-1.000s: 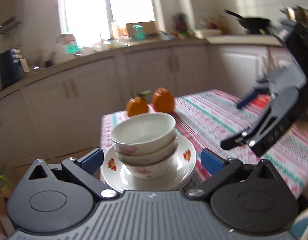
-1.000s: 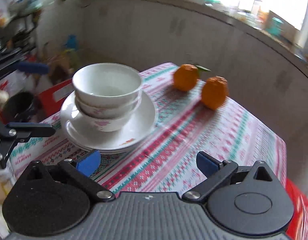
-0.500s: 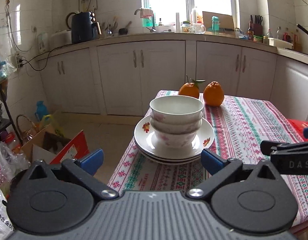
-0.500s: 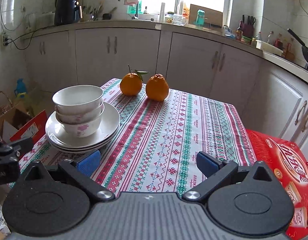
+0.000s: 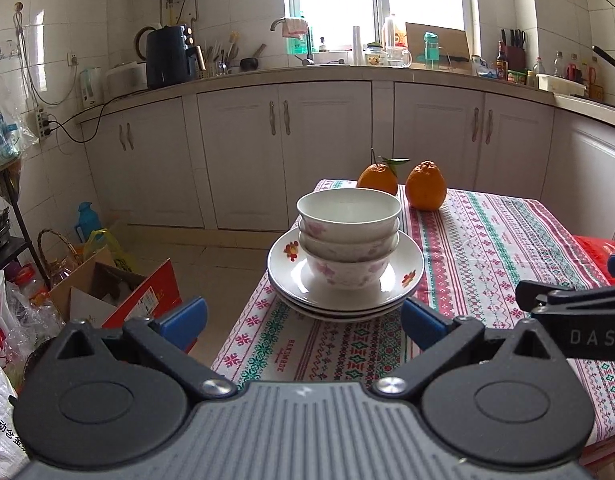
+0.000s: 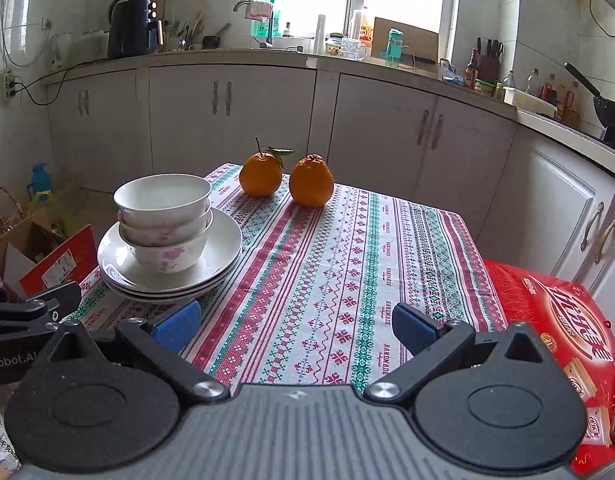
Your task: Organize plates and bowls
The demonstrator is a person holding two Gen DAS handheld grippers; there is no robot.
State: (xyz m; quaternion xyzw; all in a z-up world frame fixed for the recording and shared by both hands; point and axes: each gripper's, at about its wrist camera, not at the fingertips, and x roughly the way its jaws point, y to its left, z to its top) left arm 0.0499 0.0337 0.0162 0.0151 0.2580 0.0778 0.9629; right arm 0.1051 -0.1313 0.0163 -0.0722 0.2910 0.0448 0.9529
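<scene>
Both hand-held grippers hang spread and empty in front of the stack: the left hand-held gripper [image 5: 303, 320] faces it almost square on, just short of the plates' near rim, while the right hand-held gripper [image 6: 293, 326] sits further off to the right of the stack, over bare cloth. The stack itself stands near the left edge of the tabletop [image 6: 347, 280]: three nested bowls [image 5: 348, 236] seated in the middle of a pile of plates [image 5: 345, 280], with two oranges [image 6: 285, 178] well beyond the stack on its far side. Everything already looks gathered, so the step in hand is judged to be either checking the pile or lifting the bowls off as one. For a lift, the left one is better placed; it should rise to the level of the bottom bowl's wall and close across that, not on the top rim, since a pinch high up would likely peel off only the upper bowl. Glazed china is slick, so a slow squeeze and a straight lift would keep the plates from dragging toward the tabletop's left edge, which lies just beside the stack.
</scene>
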